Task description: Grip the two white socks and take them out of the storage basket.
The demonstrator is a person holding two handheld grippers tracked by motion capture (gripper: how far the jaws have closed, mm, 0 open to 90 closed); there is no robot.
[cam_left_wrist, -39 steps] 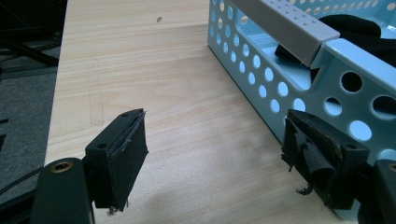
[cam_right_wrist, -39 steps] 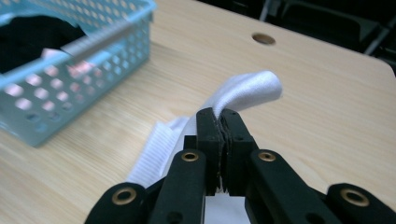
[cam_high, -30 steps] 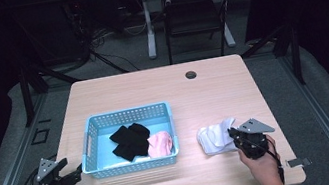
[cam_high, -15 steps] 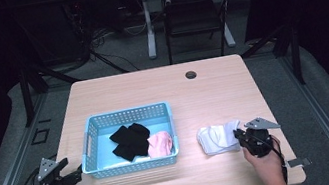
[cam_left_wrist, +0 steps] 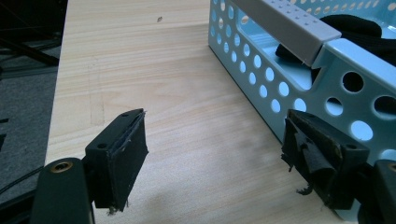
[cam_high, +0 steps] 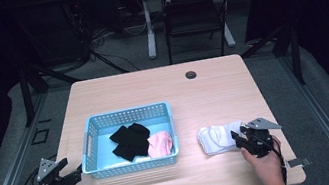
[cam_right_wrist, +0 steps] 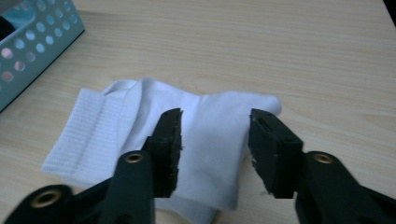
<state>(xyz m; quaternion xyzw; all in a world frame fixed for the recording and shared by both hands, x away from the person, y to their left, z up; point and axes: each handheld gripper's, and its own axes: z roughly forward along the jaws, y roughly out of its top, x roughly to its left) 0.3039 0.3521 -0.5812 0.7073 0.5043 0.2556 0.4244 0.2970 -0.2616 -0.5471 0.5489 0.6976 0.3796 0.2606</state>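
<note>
on the wooden table (cam_high: 152,89), one light blue perforated basket (cam_high: 128,116) sits toward the person's side, and everything else is placed from it. inside the basket lie two dark pieces and one pink: a pair of black socks (cam_high: 130,140) overlapping near the middle, and a pink sock (cam_high: 160,144) bunched in the corner nearest the right gripper. one small dark round grommet (cam_high: 191,75) is set in the table well beyond the basket, near the far edge.

just right of the basket, apart from its wall, lies the white socks bundle (cam_high: 218,137). it is soft cotton, folded flat, with a ribbed cuff at the end facing the basket and a smooth rounded toe at the end facing away; layered edges show at the cuff, and i count one bundle, though how many socks are folded into it i cannot tell.

there are two grippers. the right gripper (cam_right_wrist: 215,149) hangs over the bundle on the side away from the basket, its jaws spread apart with white fabric showing between them, gripping nothing; whether the pads touch the cloth i cannot tell. the left gripper (cam_left_wrist: 215,154) sits at the basket's left end, jaws wide apart and empty above bare wood, one frayed pad just beside the basket's holed wall.
</note>
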